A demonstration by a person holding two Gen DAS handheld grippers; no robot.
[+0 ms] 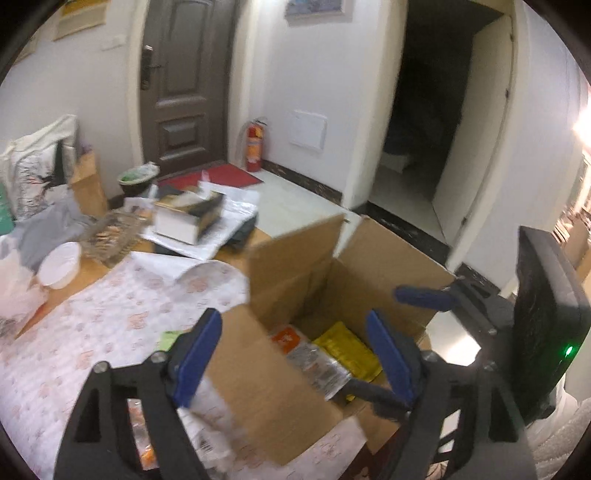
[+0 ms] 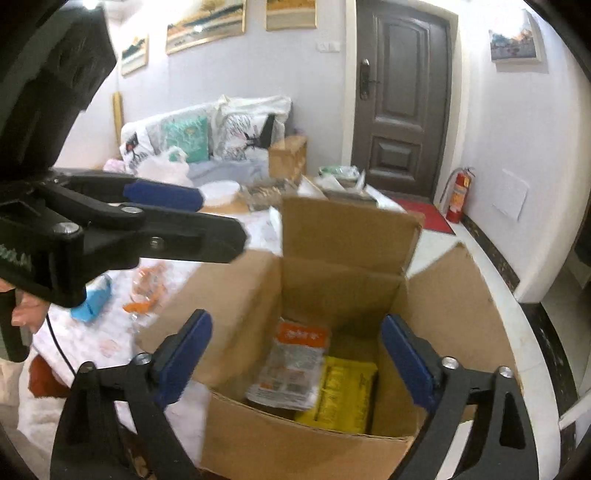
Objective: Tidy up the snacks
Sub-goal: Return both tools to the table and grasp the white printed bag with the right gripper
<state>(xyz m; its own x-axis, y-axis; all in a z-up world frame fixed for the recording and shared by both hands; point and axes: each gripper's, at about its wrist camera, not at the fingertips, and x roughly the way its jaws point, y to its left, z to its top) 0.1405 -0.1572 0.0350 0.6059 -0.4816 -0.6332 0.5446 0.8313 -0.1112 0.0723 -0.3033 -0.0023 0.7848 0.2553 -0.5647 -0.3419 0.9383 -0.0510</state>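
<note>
Snack packets, one orange-topped and one yellow, lie side by side in the cardboard box, yellow at 3 o'clock. Right gripper hangs released above them, empty. Left gripper, also spread and empty, hovers at 9 o'clock over the flowered tablecloth.

Dark brown panelled door with metal handle, closed. Red fire extinguisher upright on the floor against the white wall. Red doormat before the door. White round bowl on the floral-print tablecloth. Wire mesh basket just beside the bowl. Patterned cushions on a sofa. Framed landscape pictures on the wall.
</note>
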